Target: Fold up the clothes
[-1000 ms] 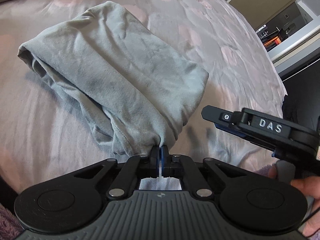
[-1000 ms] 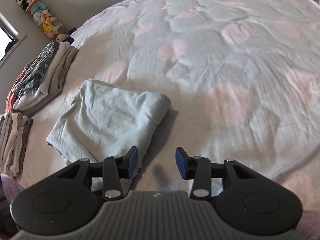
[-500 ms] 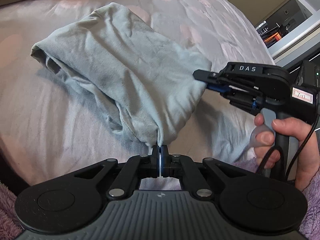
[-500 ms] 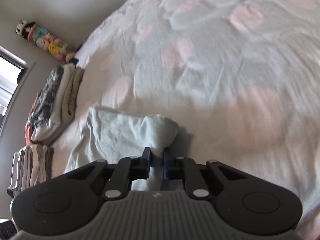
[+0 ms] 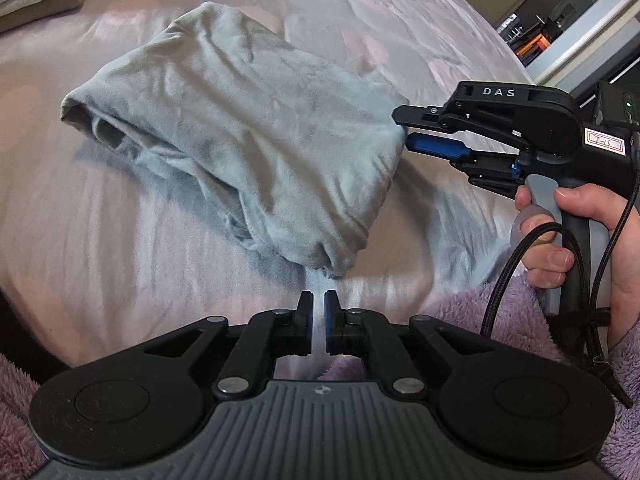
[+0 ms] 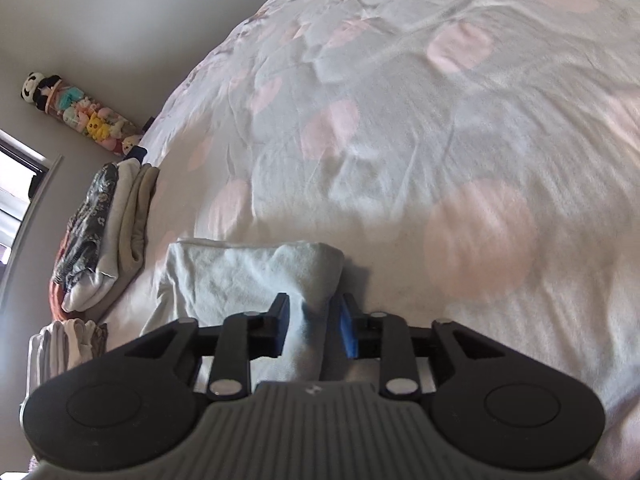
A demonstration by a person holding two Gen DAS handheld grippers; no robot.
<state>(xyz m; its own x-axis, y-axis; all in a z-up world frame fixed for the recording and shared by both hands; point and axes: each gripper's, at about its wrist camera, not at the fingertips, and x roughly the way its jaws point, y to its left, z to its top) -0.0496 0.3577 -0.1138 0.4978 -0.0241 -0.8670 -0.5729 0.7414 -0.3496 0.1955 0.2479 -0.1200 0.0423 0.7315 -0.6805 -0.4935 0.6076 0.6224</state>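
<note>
A folded pale grey-blue garment [image 5: 248,136] lies on the bed. My left gripper [image 5: 319,298] is slightly open and empty, just short of the garment's near corner. My right gripper [image 5: 404,130] comes in from the right with its jaws around the garment's right corner. In the right wrist view the garment [image 6: 240,276] bunches between the right gripper's [image 6: 314,320] blue pads [image 6: 347,328], which stand partly apart with cloth between them.
The bed sheet [image 6: 400,140] is pale with pink spots. A stack of folded clothes [image 6: 104,236] and a second pile [image 6: 68,344] sit at the bed's left edge. Plush toys [image 6: 80,112] stand by the wall. A doorway [image 5: 560,12] shows at the far right.
My left gripper has opened and let go of the garment's corner, backing off a little. My right gripper closed on the garment's right corner, then loosened slightly.
</note>
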